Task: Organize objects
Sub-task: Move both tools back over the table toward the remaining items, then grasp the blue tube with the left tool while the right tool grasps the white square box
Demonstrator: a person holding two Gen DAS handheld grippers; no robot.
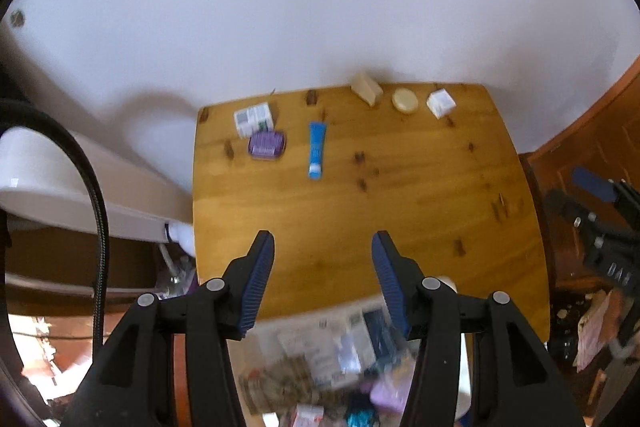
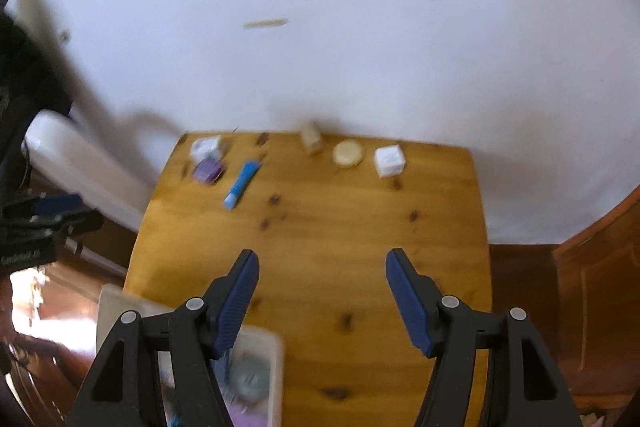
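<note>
Left wrist view. We hold the left gripper point(image 1: 323, 247) above the near half of the wooden tabletop point(image 1: 400, 187), fingers spread wide, nothing between them. Along the far edge: a tan block point(image 1: 366, 89), a round cream tin point(image 1: 405, 100), a small white box point(image 1: 441, 103). Toward the far left corner sits a white printed box point(image 1: 254, 119), a purple soap case point(image 1: 267, 144) touching its near side, and a blue tube point(image 1: 316, 149) lying just right of the case, cap toward us. At the near edge, under our fingers, a blurred heap of packets point(image 1: 340, 347); we cannot tell what holds them. The right gripper's body point(image 1: 608, 227) shows off the right edge.

Right wrist view. The right gripper point(image 2: 322, 263) hovers over the near middle, fingers equally wide apart and empty. The same row reads softer here from motion blur. What this view adds: a pale tray point(image 2: 276, 359) at the near left corner, its rim clear, contents smeared.

Judgement: no object is picked yet. We should settle one target, likely the tube, approach square across its narrow width, and wait for the blur to stop before closing.
</note>
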